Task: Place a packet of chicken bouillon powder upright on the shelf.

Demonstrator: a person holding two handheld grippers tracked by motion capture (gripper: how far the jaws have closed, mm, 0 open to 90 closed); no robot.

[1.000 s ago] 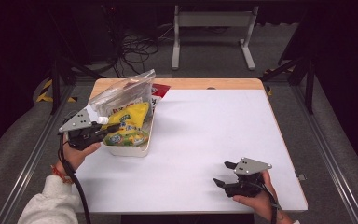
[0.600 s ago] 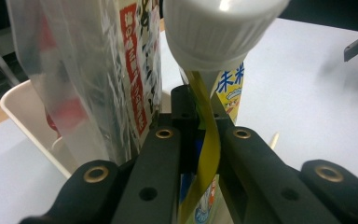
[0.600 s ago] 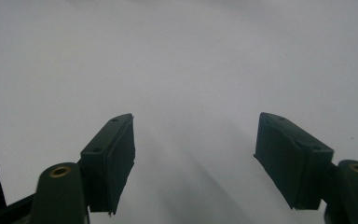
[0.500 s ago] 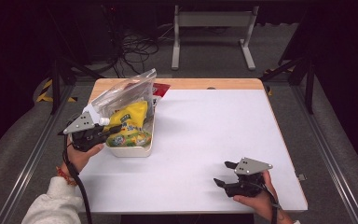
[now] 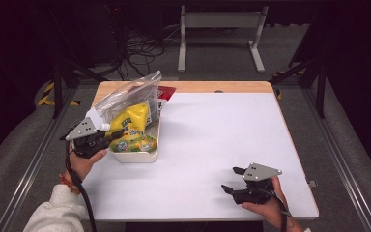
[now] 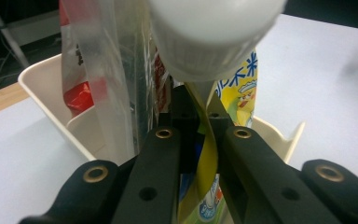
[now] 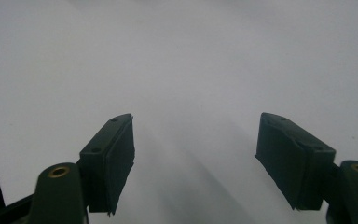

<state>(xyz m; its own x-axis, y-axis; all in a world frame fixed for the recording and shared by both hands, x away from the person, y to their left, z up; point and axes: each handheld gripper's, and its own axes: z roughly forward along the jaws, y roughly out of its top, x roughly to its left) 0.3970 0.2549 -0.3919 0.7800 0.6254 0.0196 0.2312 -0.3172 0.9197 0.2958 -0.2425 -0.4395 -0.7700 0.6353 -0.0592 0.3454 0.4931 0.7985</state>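
Yellow pouch [image 5: 134,126] beside clear bag [image 5: 125,96], in tray [image 5: 140,155]

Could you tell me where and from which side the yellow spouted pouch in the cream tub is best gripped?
Grip the yellow pouch on its flat top edge just below the white cap, coming from the tub's left side, as the left gripper does now. The pouch stands upright against the clear bag, so that thin seam probably fits between the fingers best.
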